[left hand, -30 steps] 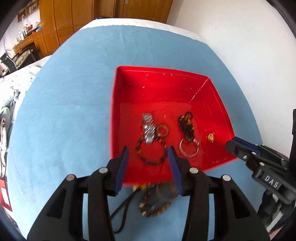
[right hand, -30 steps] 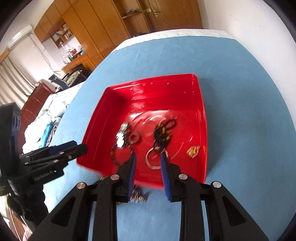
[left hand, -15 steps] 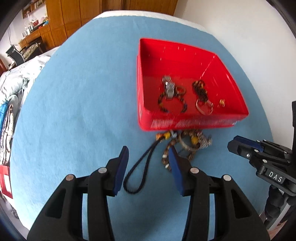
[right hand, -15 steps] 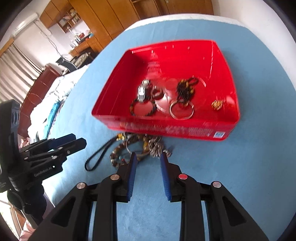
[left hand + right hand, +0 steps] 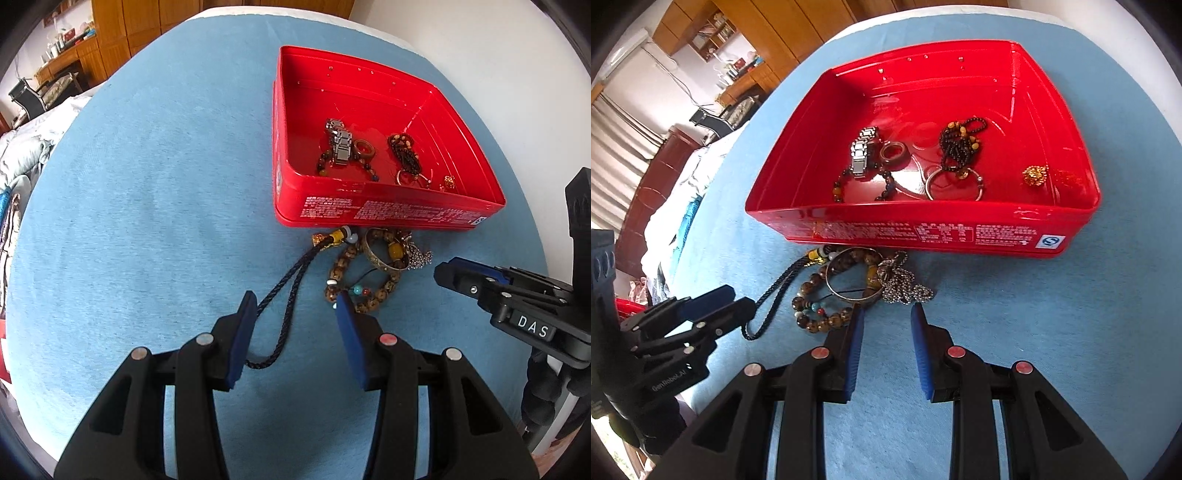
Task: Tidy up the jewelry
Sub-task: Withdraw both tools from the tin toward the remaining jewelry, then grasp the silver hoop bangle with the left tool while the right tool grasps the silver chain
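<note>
Jewelry, a tangle of brown wooden bead bracelets (image 5: 820,314), braided black cord (image 5: 284,295) and silvery chain (image 5: 905,284), lies on fuzzy blue cloth (image 5: 147,184) against the glossy red rectangular tin (image 5: 923,232). Left gripper (image 5: 295,306) and right gripper (image 5: 886,317) both hang released, grasping nothing.

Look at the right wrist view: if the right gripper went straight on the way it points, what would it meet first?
Probably the silver chain heaped on the blue cloth, straight ahead of the right gripper; its open jaws hold nothing. The red tin lies beyond. Depth is uncertain.
</note>
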### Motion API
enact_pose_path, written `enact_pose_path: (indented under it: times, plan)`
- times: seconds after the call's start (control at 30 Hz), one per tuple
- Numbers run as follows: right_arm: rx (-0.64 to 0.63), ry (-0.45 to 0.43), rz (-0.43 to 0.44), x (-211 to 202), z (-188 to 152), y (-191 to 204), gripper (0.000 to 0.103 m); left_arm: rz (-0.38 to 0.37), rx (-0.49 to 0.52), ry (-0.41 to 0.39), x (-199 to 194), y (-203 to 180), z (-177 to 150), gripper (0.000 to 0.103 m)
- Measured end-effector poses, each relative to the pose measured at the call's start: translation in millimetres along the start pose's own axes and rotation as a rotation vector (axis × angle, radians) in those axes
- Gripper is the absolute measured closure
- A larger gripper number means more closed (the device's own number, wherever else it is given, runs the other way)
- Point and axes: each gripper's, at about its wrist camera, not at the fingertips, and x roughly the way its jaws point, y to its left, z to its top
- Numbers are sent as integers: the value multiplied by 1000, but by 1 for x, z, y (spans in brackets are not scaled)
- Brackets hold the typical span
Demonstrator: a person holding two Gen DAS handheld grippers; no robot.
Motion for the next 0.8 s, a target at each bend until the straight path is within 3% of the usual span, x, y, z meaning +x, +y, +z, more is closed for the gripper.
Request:
enact_pose_path:
  times: [0.33,0.6,0.8]
  plan:
    - [10,10,4,12,12,-7,76,4,-14,-11,8,-1,10,58]
    - [-5,35,-46,28,22,-6,76,-1,-9,-2,13,-3,12,58]
    - [-30,41,-62,42,27,-3,69,-3,-11,7,16,-1,12,58]
